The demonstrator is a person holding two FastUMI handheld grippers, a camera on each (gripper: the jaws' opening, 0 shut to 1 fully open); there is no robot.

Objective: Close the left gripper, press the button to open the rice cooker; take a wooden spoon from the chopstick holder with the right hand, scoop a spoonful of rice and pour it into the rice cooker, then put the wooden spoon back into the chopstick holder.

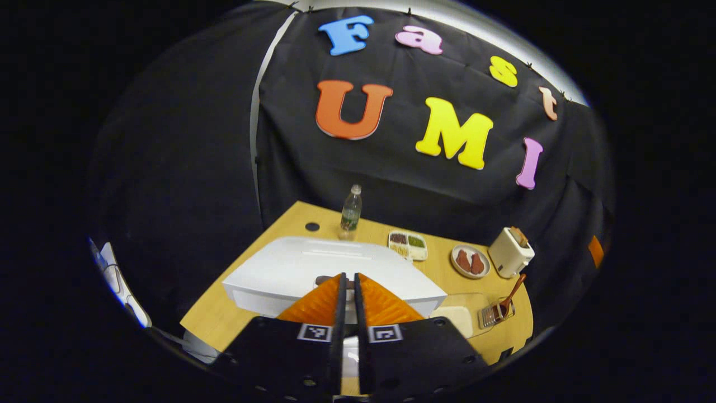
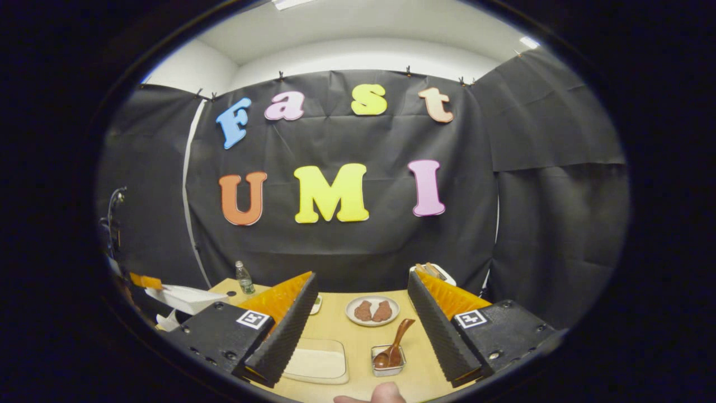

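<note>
While the rice cooker [image 1: 313,271] sits with its lid down, we see the left claw [image 1: 348,282] pressed together just above it.

The right claw [image 2: 362,313] is spread wide over the surface [image 2: 335,327]; the wooden spoon [image 2: 394,344] leans in the chopstick holder [image 2: 388,361] beside the rice container [image 2: 318,361].
</note>
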